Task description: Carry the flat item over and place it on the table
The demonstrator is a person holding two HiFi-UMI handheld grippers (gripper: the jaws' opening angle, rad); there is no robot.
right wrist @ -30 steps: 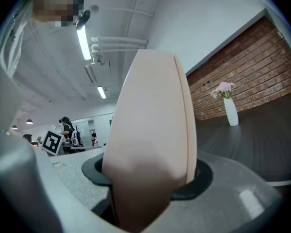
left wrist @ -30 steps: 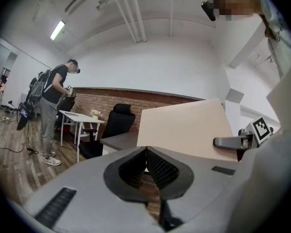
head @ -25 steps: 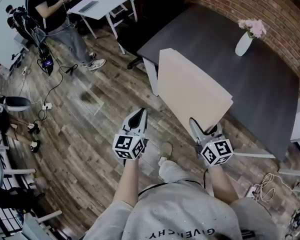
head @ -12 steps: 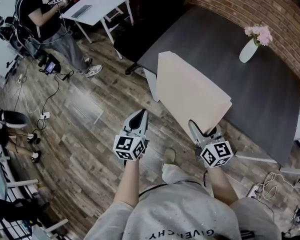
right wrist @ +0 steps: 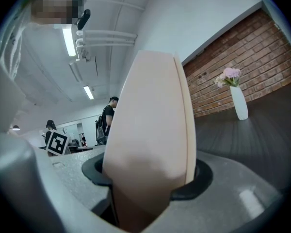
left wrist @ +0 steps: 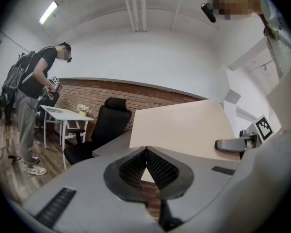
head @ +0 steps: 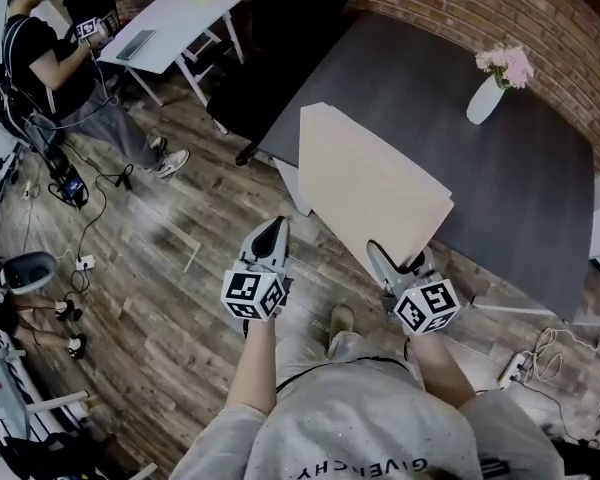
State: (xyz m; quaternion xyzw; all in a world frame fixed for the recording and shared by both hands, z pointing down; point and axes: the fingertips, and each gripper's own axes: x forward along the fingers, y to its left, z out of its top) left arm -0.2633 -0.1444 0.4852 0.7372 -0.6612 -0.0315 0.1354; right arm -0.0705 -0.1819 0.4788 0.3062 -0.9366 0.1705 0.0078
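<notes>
Currently, right gripper point(head: 401, 266) clamps the flat board's point(head: 368, 183) near edge.

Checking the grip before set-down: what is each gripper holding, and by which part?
The right gripper clamps the beige board at its near end, closest to the person. The left gripper holds nothing; its jaws are together.

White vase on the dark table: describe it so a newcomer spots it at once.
Find the large dark table beside the brick wall. Near its wall-side edge stands the white vase, slim, holding pink flowers; nothing else stands on that tabletop.
</notes>
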